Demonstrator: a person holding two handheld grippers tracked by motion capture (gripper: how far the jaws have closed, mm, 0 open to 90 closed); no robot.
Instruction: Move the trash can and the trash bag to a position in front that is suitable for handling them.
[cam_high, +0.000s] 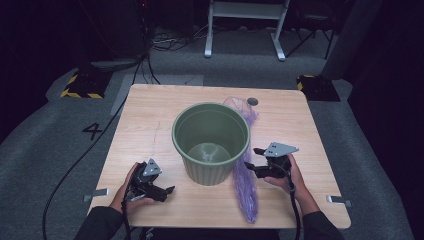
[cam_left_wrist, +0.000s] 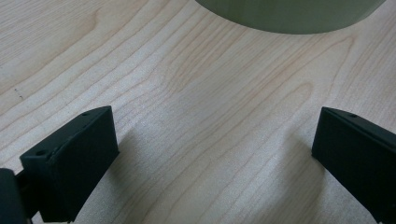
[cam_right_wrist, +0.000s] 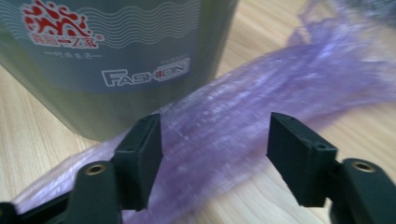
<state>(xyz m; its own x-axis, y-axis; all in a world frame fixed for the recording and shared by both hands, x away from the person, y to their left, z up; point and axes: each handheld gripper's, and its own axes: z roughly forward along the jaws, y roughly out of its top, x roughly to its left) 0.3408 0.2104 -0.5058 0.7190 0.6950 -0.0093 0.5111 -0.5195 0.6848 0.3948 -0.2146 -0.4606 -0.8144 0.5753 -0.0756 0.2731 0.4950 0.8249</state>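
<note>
A green plastic bin (cam_high: 210, 141) stands upright and empty in the middle of the wooden table (cam_high: 150, 110). A crumpled purple plastic bag (cam_high: 245, 185) lies stretched along the bin's right side, from the far edge toward the front. My right gripper (cam_high: 255, 161) is open just right of the bag; in the right gripper view the bag (cam_right_wrist: 243, 126) lies between the jaws, with the bin's printed wall (cam_right_wrist: 116, 60) behind. My left gripper (cam_high: 167, 192) is open low over bare wood at the front left, the bin's base (cam_left_wrist: 289, 16) just ahead of it.
A dark round hole (cam_high: 252, 101) sits in the table near its far right edge. Metal brackets (cam_high: 96, 193) stick out at both front sides. Cables (cam_high: 75, 160) run over the grey floor at left, and a white frame (cam_high: 245, 25) stands beyond the table.
</note>
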